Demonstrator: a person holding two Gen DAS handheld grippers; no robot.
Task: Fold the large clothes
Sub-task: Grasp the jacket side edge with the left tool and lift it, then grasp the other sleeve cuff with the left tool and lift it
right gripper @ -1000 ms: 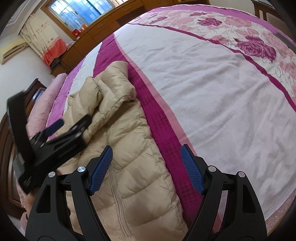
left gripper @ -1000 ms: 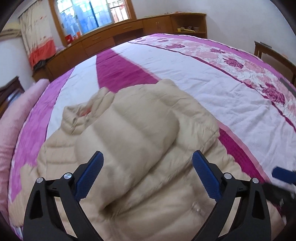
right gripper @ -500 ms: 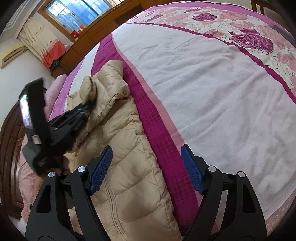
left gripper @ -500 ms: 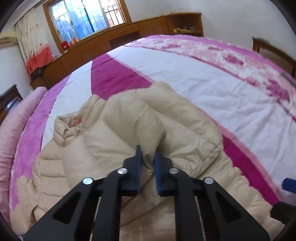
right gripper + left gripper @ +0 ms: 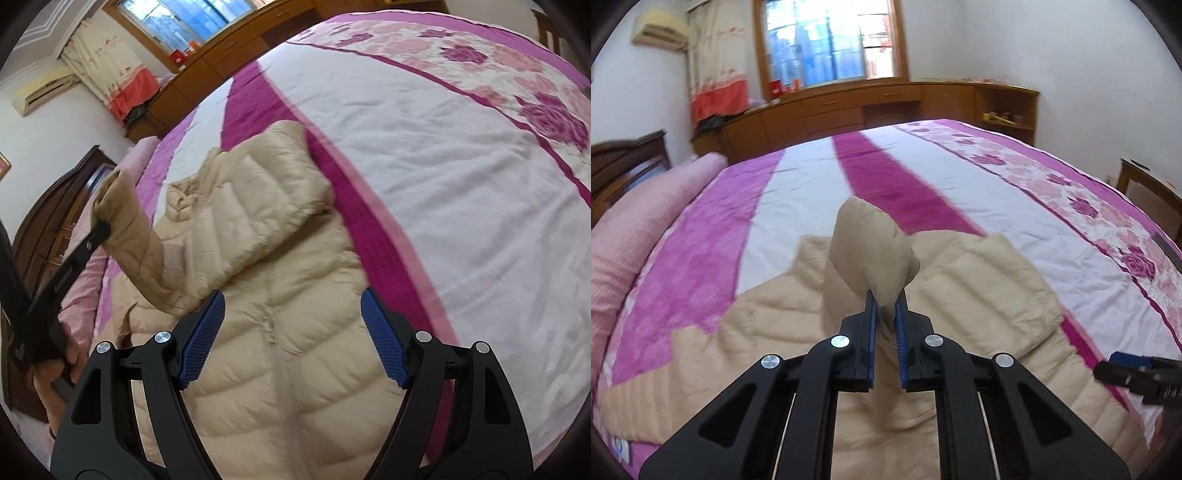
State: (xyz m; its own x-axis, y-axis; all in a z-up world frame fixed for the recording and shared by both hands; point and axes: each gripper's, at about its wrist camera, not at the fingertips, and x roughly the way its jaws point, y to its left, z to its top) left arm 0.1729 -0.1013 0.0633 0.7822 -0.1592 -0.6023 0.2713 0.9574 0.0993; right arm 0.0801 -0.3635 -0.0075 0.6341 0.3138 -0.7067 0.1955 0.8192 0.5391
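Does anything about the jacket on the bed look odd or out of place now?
Only one thing: a sleeve stands up off the jacket, pinched in the left gripper. The other sleeve lies folded across the chest. No damage is visible.

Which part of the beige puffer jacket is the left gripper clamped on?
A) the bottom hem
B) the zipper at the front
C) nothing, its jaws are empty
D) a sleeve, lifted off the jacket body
D: the left gripper pinches a sleeve of the puffer jacket, raised above the body on the bed.
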